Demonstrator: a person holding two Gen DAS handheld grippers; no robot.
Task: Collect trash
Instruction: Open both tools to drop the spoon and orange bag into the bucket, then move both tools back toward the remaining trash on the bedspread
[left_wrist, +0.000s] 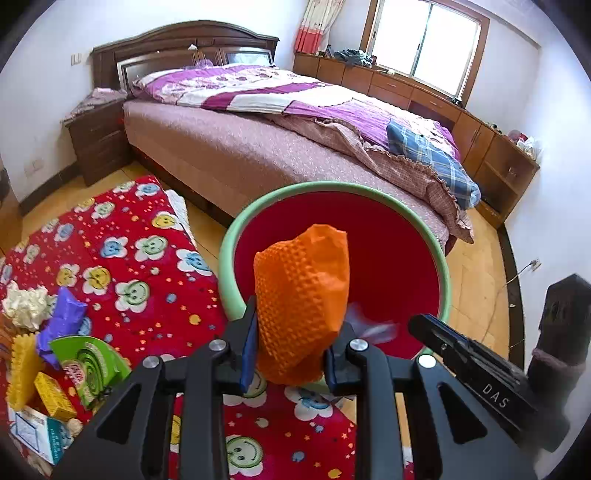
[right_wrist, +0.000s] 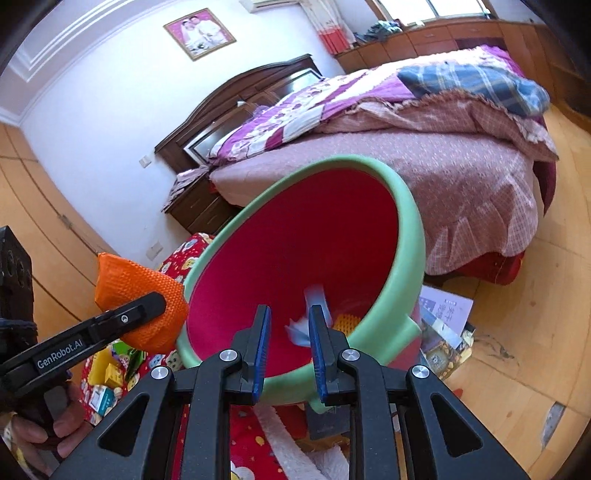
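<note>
My left gripper (left_wrist: 291, 328) is shut on an orange textured bag (left_wrist: 303, 306) and holds it just in front of the green rim (left_wrist: 236, 236) of a bin with a red inside. The right wrist view shows the same orange bag (right_wrist: 136, 306) left of the bin's rim (right_wrist: 410, 229). My right gripper (right_wrist: 290, 332) is open over the bin's mouth. A pale blue wrapper (right_wrist: 314, 314) blurs between its fingers inside the bin, beside a yellow piece (right_wrist: 347, 321). The right gripper's finger (left_wrist: 461, 350) shows in the left wrist view.
More trash lies on the red smiley mat (left_wrist: 129, 258): white crumpled paper (left_wrist: 26, 302), a purple wrapper (left_wrist: 62, 321), a green packet (left_wrist: 92, 365), yellow boxes (left_wrist: 51, 395). A bed (left_wrist: 277, 140) stands behind the bin. Booklets (right_wrist: 443, 325) lie on the wooden floor.
</note>
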